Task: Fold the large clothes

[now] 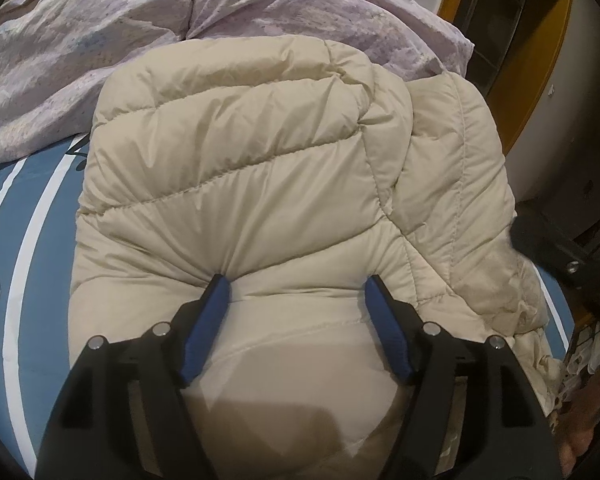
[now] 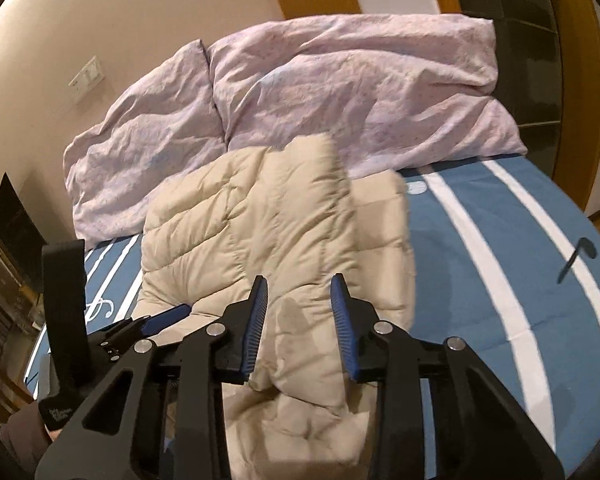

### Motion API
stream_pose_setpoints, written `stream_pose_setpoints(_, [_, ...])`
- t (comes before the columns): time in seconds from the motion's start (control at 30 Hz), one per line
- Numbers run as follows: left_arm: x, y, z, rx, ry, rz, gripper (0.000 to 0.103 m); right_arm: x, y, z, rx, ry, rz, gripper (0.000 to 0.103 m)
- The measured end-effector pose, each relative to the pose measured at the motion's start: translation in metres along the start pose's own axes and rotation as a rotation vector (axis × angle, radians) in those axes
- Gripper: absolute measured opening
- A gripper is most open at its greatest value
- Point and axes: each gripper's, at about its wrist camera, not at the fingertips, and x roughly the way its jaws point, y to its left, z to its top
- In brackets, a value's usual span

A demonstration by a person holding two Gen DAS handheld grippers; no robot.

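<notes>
Bedsheet [image 2: 480,248] under us carries the beige puffer jacket [image 1: 240,152], just below the lilac duvet [image 2: 300,92]. We judge a fold underway. Left gripper [image 1: 296,284] gapes wide, pressing jacket; right gripper [image 2: 298,292] holds padding between half-closed jaws. Next: lay over, flatten.

Beige puffer jacket [image 2: 260,216] between right gripper [image 2: 299,280] pads, on blue striped bed [image 2: 500,260].

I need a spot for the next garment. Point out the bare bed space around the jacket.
The widest bare patch of striped blue sheet lies on the right in the right wrist view, between the beige puffer jacket and the bed's edge. A narrower strip borders the jacket's other side. Behind the jacket, the lilac duvet crowds the bed.
</notes>
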Motion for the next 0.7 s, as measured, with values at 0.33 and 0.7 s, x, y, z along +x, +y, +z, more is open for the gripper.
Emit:
stream_pose_setpoints(0.33, [0.001, -0.001, -0.003, 0.03, -0.009, -0.002, 0.071, 0.042, -0.029, -0.025, 0.06, 0.129, -0.095, 0.028])
stream_pose_setpoints(0.7, [-0.044, 0.005, 0.022, 0.043, -0.085, 0.016, 0.068, 0.054, -0.038, -0.034, 0.073, 0.178, -0.117, 0.027])
